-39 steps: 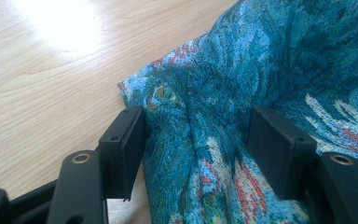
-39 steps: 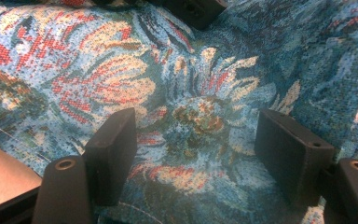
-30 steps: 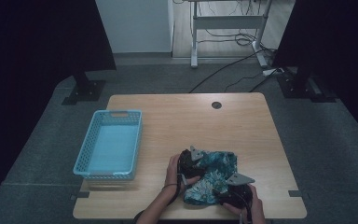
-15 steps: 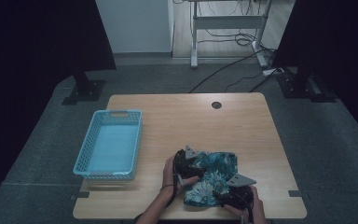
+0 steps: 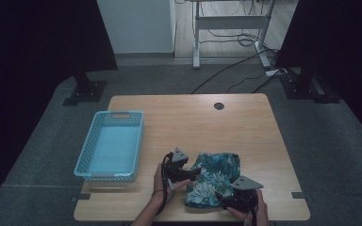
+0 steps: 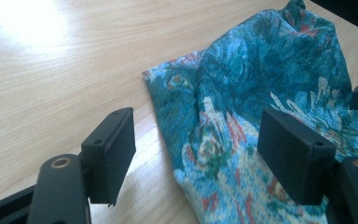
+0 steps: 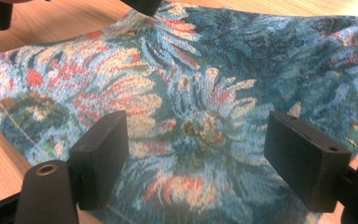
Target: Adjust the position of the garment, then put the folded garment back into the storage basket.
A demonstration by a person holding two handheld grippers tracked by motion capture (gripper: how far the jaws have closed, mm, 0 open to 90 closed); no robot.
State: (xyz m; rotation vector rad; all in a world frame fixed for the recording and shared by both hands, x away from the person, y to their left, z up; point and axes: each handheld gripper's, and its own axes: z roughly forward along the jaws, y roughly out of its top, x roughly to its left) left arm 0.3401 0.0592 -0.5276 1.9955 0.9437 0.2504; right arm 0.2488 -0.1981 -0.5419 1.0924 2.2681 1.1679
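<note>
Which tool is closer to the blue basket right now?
Left. The left tool sits at the floral cloth's left edge, on the side toward the blue basket. The right tool is beyond the cloth, farther away.

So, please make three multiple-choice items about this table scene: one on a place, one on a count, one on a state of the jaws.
1. Where is the blue basket relative to the floral cloth?
A. to its left, apart from it
B. on top of it
C. to its right, touching it

2. How many baskets stand on the table?
A. three
B. two
C. one

3. How do the jaws of the left gripper stand?
A. shut on the cloth
B. open, pads off the cloth
C. shut on the basket rim

Answers:
1 A, bare wood lies between them in the high view.
2 C, one basket stands there.
3 B, the left gripper view has both pads wide apart, pressing nothing.
</note>
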